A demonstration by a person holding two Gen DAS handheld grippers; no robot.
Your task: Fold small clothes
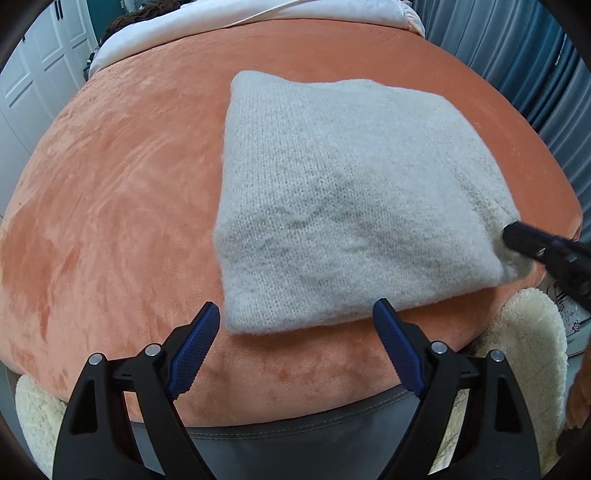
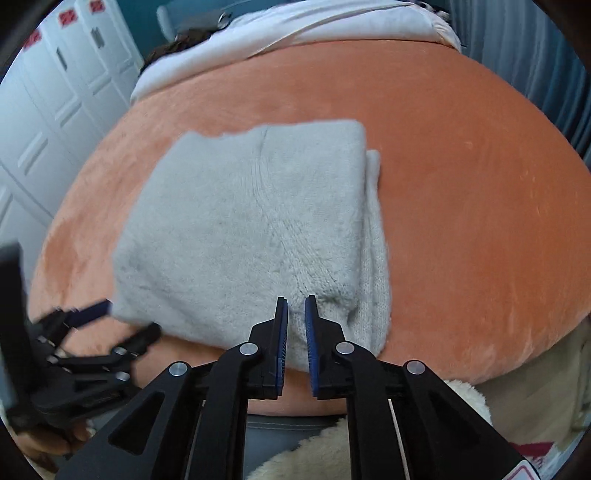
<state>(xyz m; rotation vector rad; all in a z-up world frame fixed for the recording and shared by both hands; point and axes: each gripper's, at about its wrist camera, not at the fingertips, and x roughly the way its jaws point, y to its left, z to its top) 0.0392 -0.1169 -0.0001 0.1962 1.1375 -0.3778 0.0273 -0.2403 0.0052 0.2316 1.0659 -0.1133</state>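
Garment: a white knitted sweater [image 1: 343, 199] lies on the orange bed cover [image 1: 110, 206], already folded into a thick rectangular bundle with several layers stacked.
Place: the bundle sits toward the near edge of the bed, its near side close to that edge, with bare cover on both sides and beyond it.
Lower layer: in the right wrist view a strip of an under layer pokes out along the bundle's right side, so the stack is not quite even.
Left gripper [image 1: 295, 347]: jaws wide apart, nothing between them, poised just above the bundle's near left corner.
Right gripper [image 2: 296, 332]: jaws nearly together, pinching a fluffy bit of knit at the bundle's near right corner.
Done so far: the main folds look finished; the sweater is compact and roughly square.
Left to do: probably only tidying, meaning squaring the corners, tucking in the stray strip, then letting go or moving the bundle aside.
Surroundings: white bedding [image 1: 258, 22] at the far edge of the bed, white cupboard doors [image 2: 55, 110] to the left.
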